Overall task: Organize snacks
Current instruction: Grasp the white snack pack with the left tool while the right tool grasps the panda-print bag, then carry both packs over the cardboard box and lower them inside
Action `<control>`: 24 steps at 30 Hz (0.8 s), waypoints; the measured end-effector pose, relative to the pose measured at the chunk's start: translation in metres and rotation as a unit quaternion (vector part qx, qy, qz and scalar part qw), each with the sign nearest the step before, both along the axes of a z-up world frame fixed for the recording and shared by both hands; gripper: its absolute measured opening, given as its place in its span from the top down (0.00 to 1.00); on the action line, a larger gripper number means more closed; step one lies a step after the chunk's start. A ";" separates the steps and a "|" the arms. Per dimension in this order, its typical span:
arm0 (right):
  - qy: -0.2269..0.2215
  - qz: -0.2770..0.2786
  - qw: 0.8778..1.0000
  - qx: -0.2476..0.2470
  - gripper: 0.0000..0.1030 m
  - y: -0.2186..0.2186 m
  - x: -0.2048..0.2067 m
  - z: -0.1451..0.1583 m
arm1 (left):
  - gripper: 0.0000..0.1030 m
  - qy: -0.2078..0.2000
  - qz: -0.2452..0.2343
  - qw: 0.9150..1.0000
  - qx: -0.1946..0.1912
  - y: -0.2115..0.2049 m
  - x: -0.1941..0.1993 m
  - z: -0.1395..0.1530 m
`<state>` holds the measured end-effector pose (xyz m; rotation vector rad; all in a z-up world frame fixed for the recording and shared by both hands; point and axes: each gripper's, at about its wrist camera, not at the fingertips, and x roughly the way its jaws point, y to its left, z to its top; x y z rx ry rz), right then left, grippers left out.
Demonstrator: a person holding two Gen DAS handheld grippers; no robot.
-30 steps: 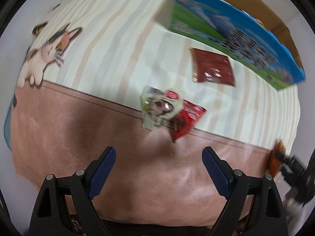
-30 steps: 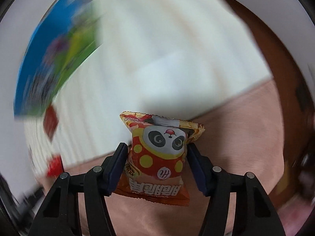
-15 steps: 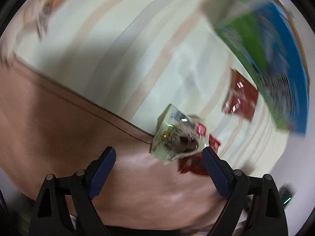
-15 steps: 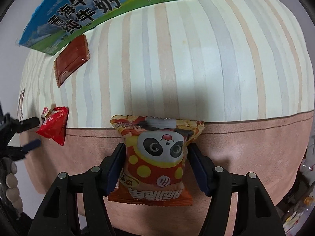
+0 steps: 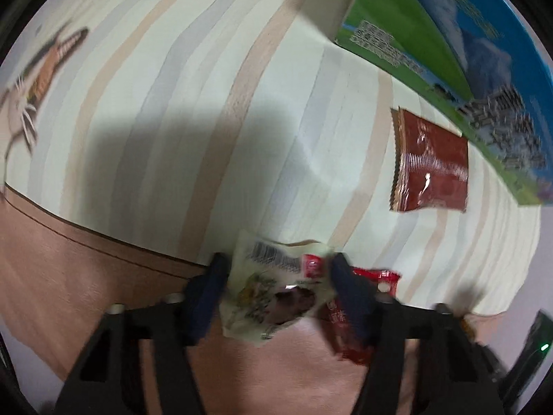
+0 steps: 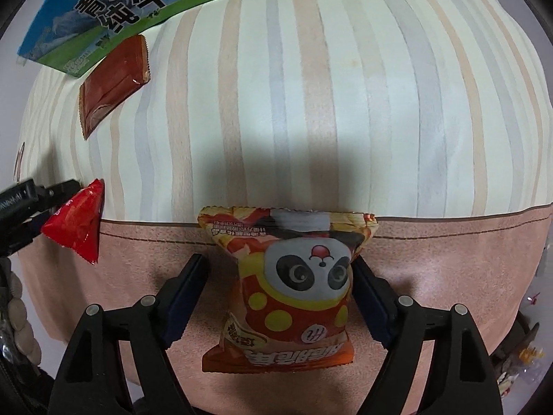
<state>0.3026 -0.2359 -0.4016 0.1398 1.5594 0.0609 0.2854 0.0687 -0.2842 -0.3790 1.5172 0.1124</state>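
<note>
Closest in, the right gripper (image 6: 276, 297) points down at the pink band of the cloth (image 6: 449, 276), and its jaws have just been opening. The orange panda snack bag (image 6: 290, 287) lies between them: the left pad stands clear of it, while the right pad sits right at the bag's edge, so it no longer looks pinched.

Over on the other side, the left gripper (image 5: 276, 290) has just been closing, and its blue pads now press on a pale snack packet (image 5: 273, 294) with a barcode and a dark picture on it. That view is smeared with motion, so the print cannot be read. A red snack packet (image 5: 349, 325) lies just behind the right-hand finger, touching or overlapping the pale one; I cannot tell which. From the right wrist view the same red packet (image 6: 77, 228) shows at the far left edge, with the black frame of the other gripper beside it.

Further out, on the cream striped part of the cloth, a dark red-brown foil packet (image 5: 432, 169) lies flat by itself. Just beyond it, at the far edge, stands a blue and green milk carton box (image 5: 449, 45) printed with Chinese characters and cows.
</note>
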 end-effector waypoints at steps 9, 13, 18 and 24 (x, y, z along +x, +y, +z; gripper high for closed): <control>-0.007 0.008 1.000 0.027 0.44 0.022 -0.029 0.010 | 0.51 0.010 -0.018 1.000 0.013 0.000 -0.057 0.000; 0.005 0.010 0.999 0.052 0.44 0.036 -0.046 0.005 | 0.51 0.028 -0.019 0.999 0.003 0.000 -0.085 -0.006; 0.015 0.000 0.998 0.058 0.35 0.045 -0.048 -0.001 | 0.38 0.028 -0.052 0.998 -0.002 -0.012 -0.086 -0.018; 0.022 0.002 0.998 0.058 0.29 0.043 -0.048 -0.003 | 0.35 0.025 -0.068 0.997 0.005 -0.013 -0.087 -0.021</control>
